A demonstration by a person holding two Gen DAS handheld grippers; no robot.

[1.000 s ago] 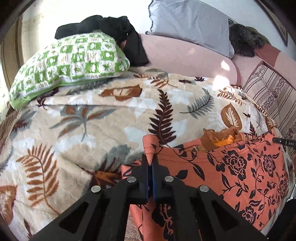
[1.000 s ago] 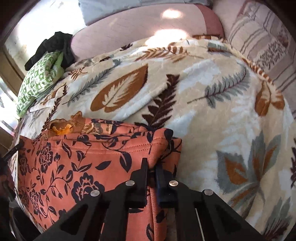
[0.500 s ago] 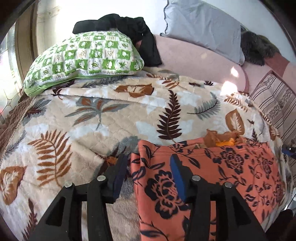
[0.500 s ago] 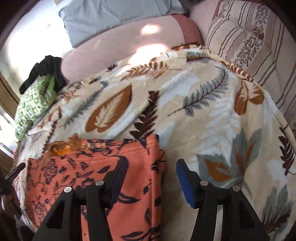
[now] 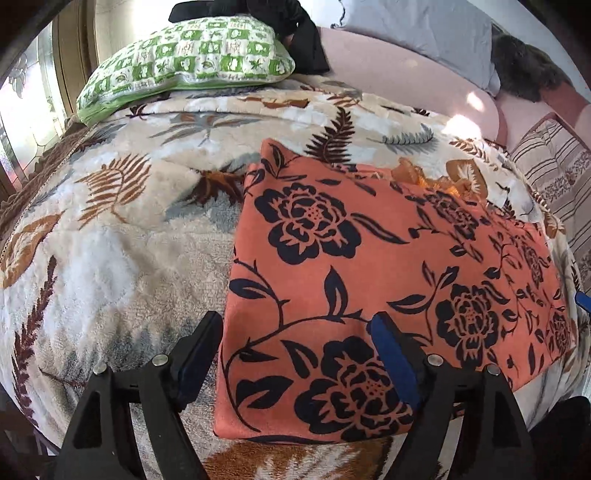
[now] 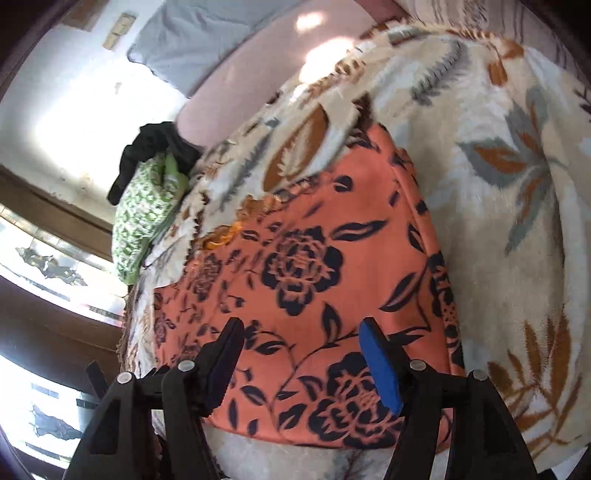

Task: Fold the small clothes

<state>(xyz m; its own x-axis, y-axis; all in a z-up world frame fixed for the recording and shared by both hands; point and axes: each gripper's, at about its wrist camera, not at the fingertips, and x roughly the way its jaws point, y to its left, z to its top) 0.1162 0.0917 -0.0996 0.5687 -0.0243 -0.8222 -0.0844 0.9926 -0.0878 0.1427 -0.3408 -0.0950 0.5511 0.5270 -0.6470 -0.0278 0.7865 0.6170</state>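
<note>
left tool (image 5: 295, 354) opening, empty | right tool (image 6: 301, 356) opening, empty | cloth (image 5: 369, 266) folded on bed (image 5: 110, 258) | risk: 12 o'clock edge springs back, fold slips on plush blanket

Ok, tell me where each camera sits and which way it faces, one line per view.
Left wrist: on the left gripper, looking down along its opening jaws at the orange flowered cloth on the leaf blanket, green pillow beyond; only the two black fingers show.
Right wrist: on the right gripper, tilted, looking down over the same cloth toward a window; only its fingers show, jaws opening.
Shared: cloth, blanket, green pillow, black garment, grey pillow.
</note>
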